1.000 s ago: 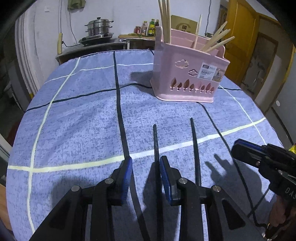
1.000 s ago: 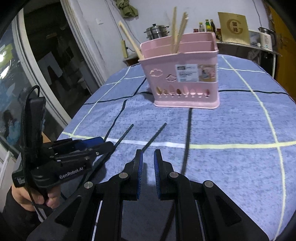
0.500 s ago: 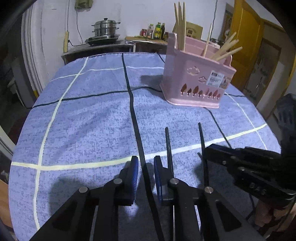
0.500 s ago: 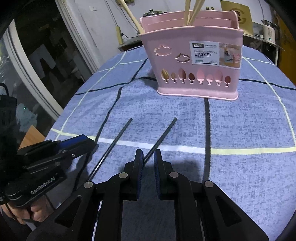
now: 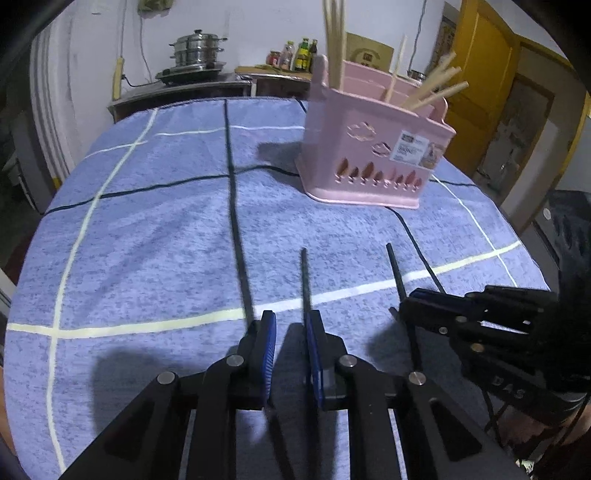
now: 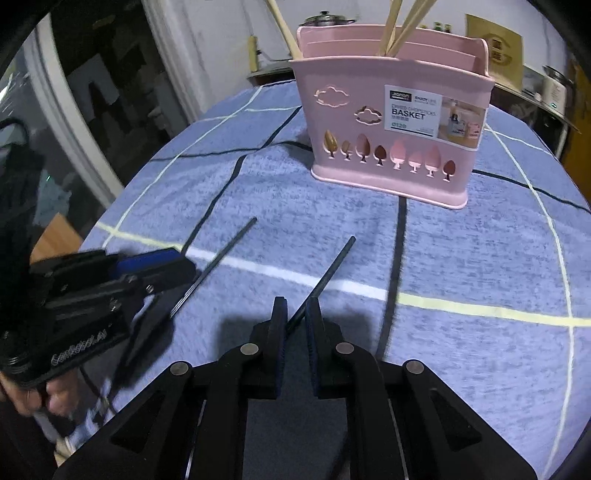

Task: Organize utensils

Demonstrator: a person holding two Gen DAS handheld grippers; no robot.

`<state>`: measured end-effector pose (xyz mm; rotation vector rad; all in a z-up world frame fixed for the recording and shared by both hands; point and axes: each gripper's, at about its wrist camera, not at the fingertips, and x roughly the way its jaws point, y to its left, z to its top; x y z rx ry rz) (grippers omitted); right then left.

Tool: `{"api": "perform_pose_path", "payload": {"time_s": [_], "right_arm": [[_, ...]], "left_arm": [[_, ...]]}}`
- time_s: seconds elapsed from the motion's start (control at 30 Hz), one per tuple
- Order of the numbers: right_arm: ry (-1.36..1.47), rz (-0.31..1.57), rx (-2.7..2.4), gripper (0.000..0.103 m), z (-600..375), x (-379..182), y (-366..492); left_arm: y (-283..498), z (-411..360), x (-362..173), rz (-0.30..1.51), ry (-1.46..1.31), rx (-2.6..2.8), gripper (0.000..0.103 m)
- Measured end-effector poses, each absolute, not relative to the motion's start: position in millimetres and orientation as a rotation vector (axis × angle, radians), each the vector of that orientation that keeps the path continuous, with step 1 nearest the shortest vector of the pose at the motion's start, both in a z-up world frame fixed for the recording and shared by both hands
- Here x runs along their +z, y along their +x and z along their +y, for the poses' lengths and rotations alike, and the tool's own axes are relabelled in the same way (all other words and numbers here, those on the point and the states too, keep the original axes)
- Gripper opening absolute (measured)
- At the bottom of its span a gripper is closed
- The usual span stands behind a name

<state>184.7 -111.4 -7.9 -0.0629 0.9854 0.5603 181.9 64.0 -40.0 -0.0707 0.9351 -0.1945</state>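
Two black chopsticks lie side by side on the blue checked tablecloth (image 5: 155,229). The left chopstick (image 5: 304,280) runs in between my left gripper's (image 5: 290,325) jaws along the right pad. A strip of cloth still shows between the narrow pads, so the gripper is open. The right chopstick (image 6: 325,277) slants in between my right gripper's (image 6: 297,314) jaws, which are closing with a small gap left. Both chopsticks rest on the cloth. Beyond them stands a pink basket (image 6: 388,147) holding wooden chopsticks (image 6: 399,29). Each gripper shows in the other's view: left gripper (image 6: 184,264), right gripper (image 5: 406,302).
A counter behind the table carries a steamer pot (image 5: 199,48) and bottles (image 5: 295,55). A yellow door (image 5: 476,92) is at the back right. A person's hand (image 6: 40,395) holds the left gripper at the table's near rounded edge.
My left jaws have narrowed around the left chopstick. The right gripper has come forward and a little lower, so the right chopstick's near end now lies between its jaws, which have drawn closer.
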Motion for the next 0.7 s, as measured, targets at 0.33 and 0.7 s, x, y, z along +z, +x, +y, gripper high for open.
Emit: {"api": "perform_pose_path", "payload": {"time_s": [0.33, 0.7], "right_arm": [[-0.196, 0.987, 0.536, 0.010, -162, -5, 192], [-0.143, 1.003, 0.500, 0.011, -176, -6, 211]], "left_arm": [[191, 38, -45, 0.962, -0.008, -0.118, 0.015], [210, 35, -44, 0.992, -0.042, -0.089, 0.006]]}}
